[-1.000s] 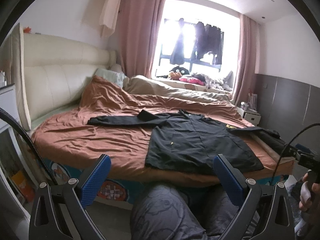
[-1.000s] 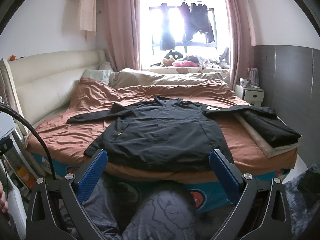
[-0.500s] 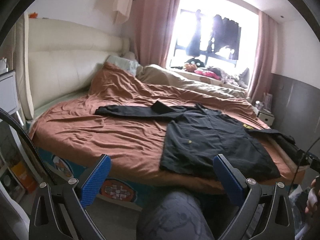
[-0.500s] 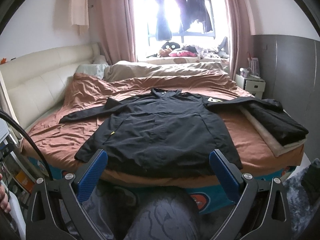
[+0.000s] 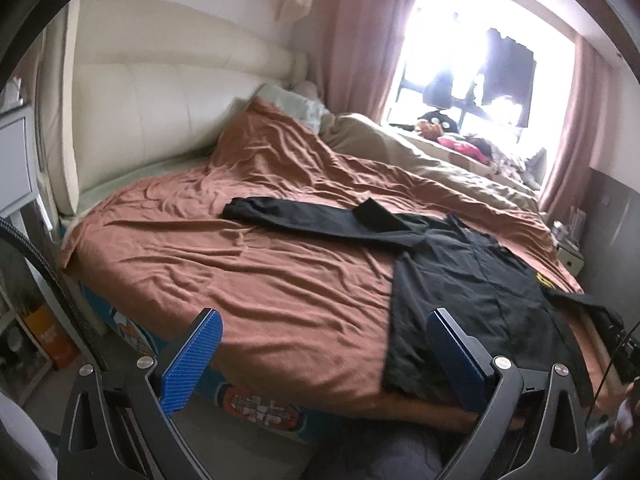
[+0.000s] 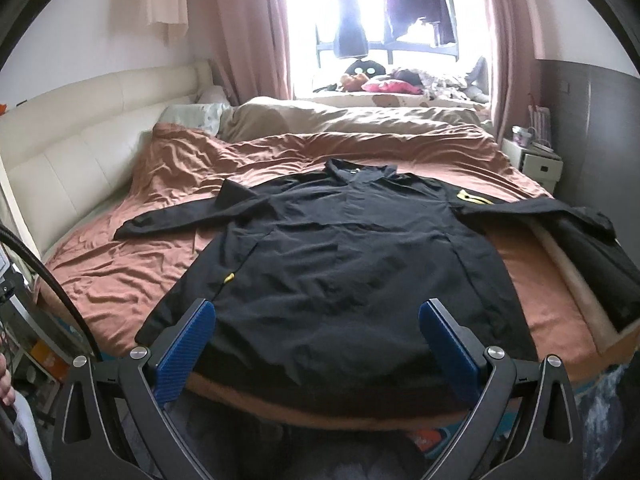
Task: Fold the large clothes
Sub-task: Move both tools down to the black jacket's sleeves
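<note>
On bed point(image 6: 160, 256), black jacket point(image 6: 340, 256), yellow logo point(image 6: 474, 198) unreadable

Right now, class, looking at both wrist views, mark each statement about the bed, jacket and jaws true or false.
1. The black jacket lies spread flat on the brown bedspread. True.
2. The right gripper is shut on the hem. False: its jaws stand open, holding nothing.
3. The left gripper has open jaws. True.
4. Both sleeves are folded in over the chest. False: they stretch outward.
5. The curtains are pink. True.
</note>
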